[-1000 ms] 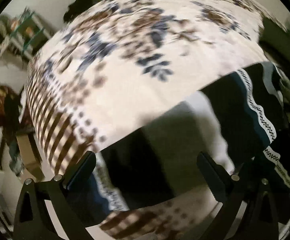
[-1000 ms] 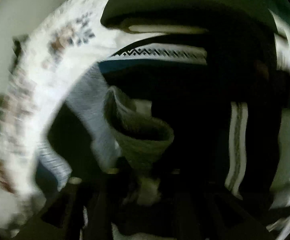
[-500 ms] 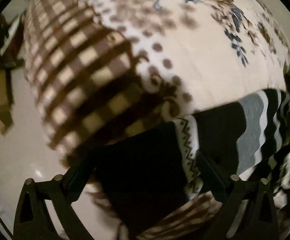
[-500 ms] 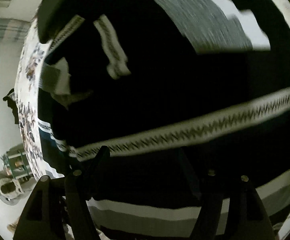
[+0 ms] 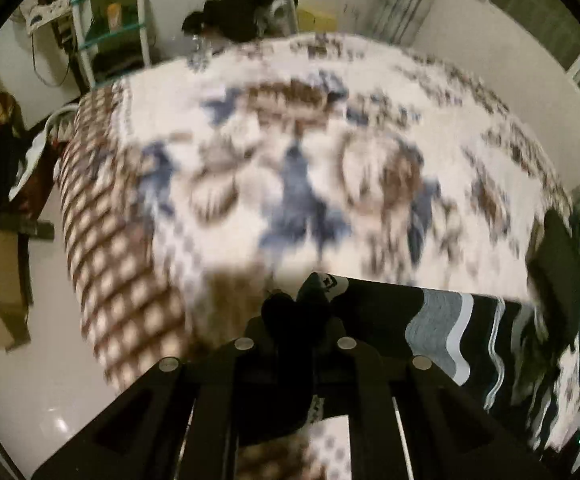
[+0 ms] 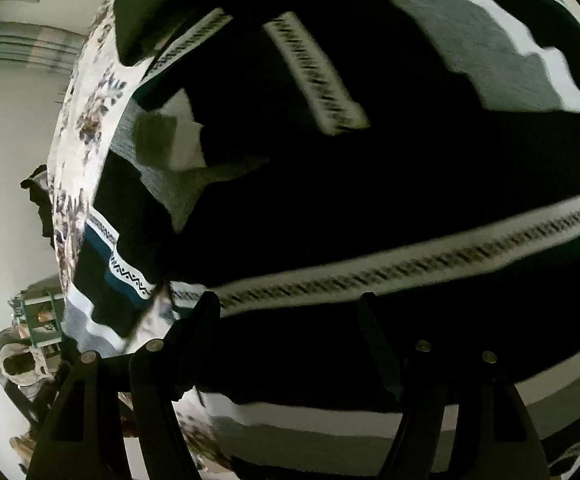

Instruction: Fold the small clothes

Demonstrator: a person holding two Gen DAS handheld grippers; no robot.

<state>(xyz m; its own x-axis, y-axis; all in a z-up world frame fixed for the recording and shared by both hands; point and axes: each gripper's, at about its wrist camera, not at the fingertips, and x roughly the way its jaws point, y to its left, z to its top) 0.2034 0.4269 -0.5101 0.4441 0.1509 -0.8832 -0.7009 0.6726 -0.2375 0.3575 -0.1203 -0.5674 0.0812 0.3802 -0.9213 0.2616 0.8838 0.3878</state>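
The left gripper (image 5: 295, 312) is closing its jaws on a bunched black garment (image 5: 373, 304) lying on the blurred floral bedspread (image 5: 290, 140). The right gripper (image 6: 290, 312) is hovering released over dark knit folds.

Black garment (image 6: 369, 200) with white zigzag bands and grey-white stripes — bedcover (image 5: 329, 152) white, blue-brown floral, checked edge.

Left tongs (image 5: 295, 312) closing, pinching dark garment (image 5: 373, 300) on floral bedspread (image 5: 290, 160).
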